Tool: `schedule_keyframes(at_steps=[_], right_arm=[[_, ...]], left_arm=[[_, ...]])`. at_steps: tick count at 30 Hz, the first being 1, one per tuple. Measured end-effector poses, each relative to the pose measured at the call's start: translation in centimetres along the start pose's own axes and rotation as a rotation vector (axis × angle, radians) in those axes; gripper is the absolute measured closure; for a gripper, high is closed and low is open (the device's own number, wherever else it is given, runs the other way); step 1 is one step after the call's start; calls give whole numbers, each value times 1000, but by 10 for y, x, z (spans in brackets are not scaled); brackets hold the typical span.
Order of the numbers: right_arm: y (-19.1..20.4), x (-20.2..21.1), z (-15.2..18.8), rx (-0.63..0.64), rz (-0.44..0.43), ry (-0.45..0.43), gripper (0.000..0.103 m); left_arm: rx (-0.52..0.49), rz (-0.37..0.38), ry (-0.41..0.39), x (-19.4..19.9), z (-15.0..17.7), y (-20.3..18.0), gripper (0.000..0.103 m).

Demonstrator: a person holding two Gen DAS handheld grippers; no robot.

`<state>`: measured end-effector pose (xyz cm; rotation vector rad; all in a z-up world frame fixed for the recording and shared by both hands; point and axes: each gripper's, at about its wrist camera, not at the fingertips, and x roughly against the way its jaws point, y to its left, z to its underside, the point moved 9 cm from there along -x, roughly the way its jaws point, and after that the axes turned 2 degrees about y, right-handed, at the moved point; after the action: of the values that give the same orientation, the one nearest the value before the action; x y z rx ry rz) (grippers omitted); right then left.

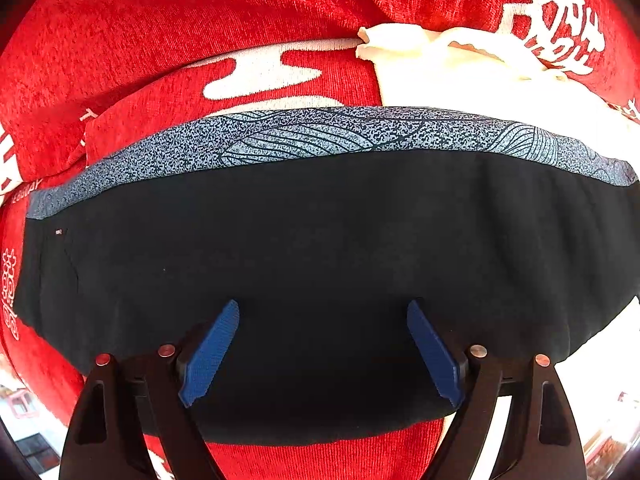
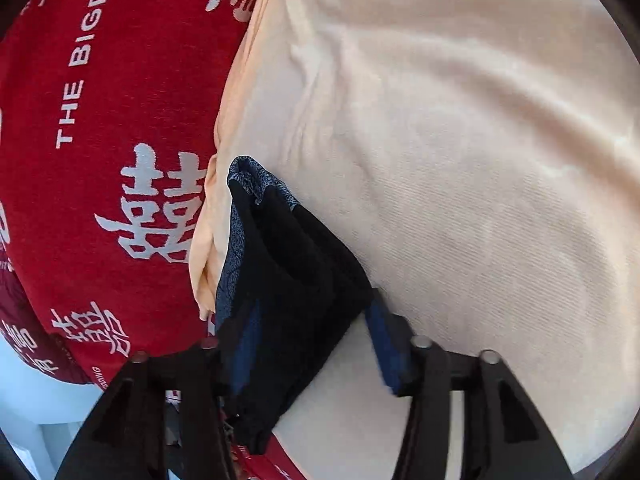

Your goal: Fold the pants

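Black pants (image 1: 320, 240) with a blue-grey patterned waistband (image 1: 304, 136) lie folded flat across a red cloth. My left gripper (image 1: 323, 312) hovers over their near edge, open, blue pads (image 1: 210, 356) spread with only black fabric beneath. In the right wrist view the pants' end (image 2: 288, 280) appears edge-on as stacked black layers with the patterned band (image 2: 240, 176) at the top. My right gripper (image 2: 316, 300) straddles this end, jaws apart; the fabric covers part of the left pad and reaches the right pad (image 2: 386, 352), which is blurred.
A red cloth with white characters and lettering (image 1: 180, 20) (image 2: 100, 160) covers the surface. A cream garment (image 1: 460, 76) (image 2: 460, 160) lies behind and to the right of the pants. The surface's edge and pale floor show at the lower left (image 2: 32, 408).
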<state>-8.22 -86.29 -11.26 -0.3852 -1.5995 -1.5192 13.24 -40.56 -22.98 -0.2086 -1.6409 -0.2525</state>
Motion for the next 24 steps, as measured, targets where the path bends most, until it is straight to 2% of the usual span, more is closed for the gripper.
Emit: schedule_keyframes(at_steps=[1, 2, 4, 6, 7, 8, 9, 10, 12, 13, 15, 17, 20, 23, 24], right_arm=[[1, -4, -2, -17, 18, 9, 83], [11, 1, -4, -3, -9, -9, 83], [29, 11, -2, 79, -2, -22, 84], [23, 8, 0, 177, 112, -1, 83], [11, 1, -1, 174, 174, 30, 78], [1, -3, -4, 124, 170, 49, 78], [0, 0, -7, 86, 148, 42, 76], [2, 7, -8, 83, 177, 24, 71], [12, 28, -9, 150, 283, -58, 71], [22, 36, -8, 192, 312, -91, 70], [58, 43, 0, 329, 277, -96, 71], [97, 23, 15, 474, 240, -15, 71], [124, -31, 25, 624, 282, 81, 71], [118, -86, 16, 669, 339, 145, 71], [111, -99, 7, 677, 373, 150, 75]], left_arm=[[3, 1, 4, 0, 0, 0, 16], [5, 0, 8, -1, 0, 1, 16], [-1, -8, 13, 1, 0, 1, 16], [-20, -15, 2, 1, 3, 0, 15], [-24, -20, -9, -1, 4, 0, 13], [-23, -35, -16, -2, 5, 2, 6], [-19, -37, -14, -3, 6, 4, 5], [-14, -30, 2, -3, 7, 5, 5], [-9, -32, 31, 4, 5, 9, 5], [-9, -22, 15, 12, 1, 9, 5], [-15, 0, -35, 29, -12, 7, 5], [-31, 19, -80, 40, -26, -1, 5], [-47, 38, -119, 35, -64, -26, 5], [-40, 23, -134, 17, -87, -43, 5], [-46, -7, -132, 4, -94, -44, 5]])
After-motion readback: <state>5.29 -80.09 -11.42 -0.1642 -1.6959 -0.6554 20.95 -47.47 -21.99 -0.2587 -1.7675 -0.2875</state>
